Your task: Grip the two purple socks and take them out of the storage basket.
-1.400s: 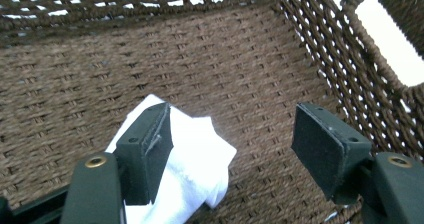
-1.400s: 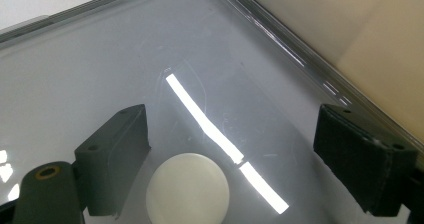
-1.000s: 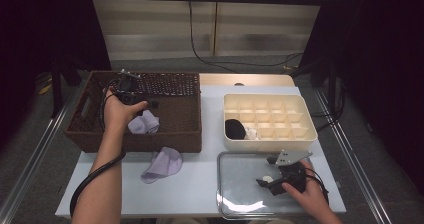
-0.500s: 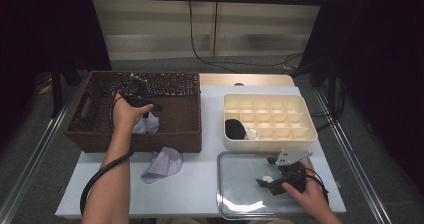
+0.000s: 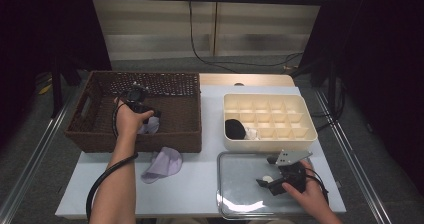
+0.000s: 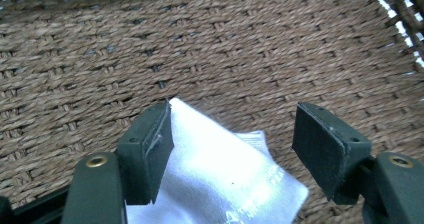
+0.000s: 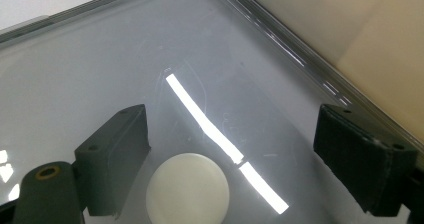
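My left gripper (image 5: 141,115) is down inside the brown wicker basket (image 5: 95,134). In the left gripper view its jaws stand open (image 6: 232,149) on either side of a white cloth (image 6: 225,169), which lies on the woven floor; the left pad touches the cloth's edge. The same white cloth (image 5: 149,127) peeks out beside the hand. My right gripper (image 5: 265,181) hovers low over the metal tray (image 5: 235,204), open (image 7: 232,159), with a small white disc (image 7: 187,189) on the tray near its left jaw.
A lilac cloth (image 5: 162,164) lies on the table in front of the basket. The cream compartment box (image 5: 270,121) at the right holds a black item (image 5: 234,129) and a small white one (image 5: 251,133). Its wall (image 7: 360,44) borders the tray.
My left hand has shifted a little to the right inside the basket, closer to the white cloth. The right gripper has stayed over the tray.
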Demonstrator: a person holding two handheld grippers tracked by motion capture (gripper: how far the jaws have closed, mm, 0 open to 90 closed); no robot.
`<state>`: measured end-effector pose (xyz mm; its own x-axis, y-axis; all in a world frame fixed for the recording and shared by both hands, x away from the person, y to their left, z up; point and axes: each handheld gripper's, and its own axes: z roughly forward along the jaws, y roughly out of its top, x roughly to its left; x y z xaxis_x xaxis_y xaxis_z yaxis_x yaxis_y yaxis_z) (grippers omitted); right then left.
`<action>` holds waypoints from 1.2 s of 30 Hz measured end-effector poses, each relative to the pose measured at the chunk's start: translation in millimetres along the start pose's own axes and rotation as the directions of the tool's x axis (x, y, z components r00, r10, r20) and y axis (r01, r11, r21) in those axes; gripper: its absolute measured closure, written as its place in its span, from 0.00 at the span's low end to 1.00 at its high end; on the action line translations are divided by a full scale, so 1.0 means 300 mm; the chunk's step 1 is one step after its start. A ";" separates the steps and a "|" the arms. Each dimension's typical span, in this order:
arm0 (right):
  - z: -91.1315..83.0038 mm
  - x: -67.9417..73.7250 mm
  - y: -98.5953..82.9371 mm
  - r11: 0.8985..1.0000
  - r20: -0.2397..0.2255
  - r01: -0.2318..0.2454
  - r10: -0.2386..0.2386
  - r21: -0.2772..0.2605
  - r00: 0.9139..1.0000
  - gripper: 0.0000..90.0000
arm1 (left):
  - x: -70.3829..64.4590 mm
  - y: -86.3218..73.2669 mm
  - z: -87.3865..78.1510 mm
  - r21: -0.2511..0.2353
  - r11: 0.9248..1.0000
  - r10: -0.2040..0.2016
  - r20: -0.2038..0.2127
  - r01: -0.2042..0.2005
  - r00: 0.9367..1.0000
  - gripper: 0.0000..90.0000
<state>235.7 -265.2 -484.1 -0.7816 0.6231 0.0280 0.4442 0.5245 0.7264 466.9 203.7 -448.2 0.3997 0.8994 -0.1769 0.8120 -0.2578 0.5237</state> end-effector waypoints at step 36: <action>0.000 0.000 0.000 1.000 0.001 0.001 -0.001 0.000 1.000 0.16 | -0.011 -0.016 -0.003 0.032 0.999 0.025 -0.016 -0.025 1.000 0.84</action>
<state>235.7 -265.3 -484.1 -0.7816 0.6233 0.0265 0.4432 0.5248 0.7267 461.5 202.3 -449.5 0.4130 0.8983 -0.1499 0.8150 -0.2910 0.5011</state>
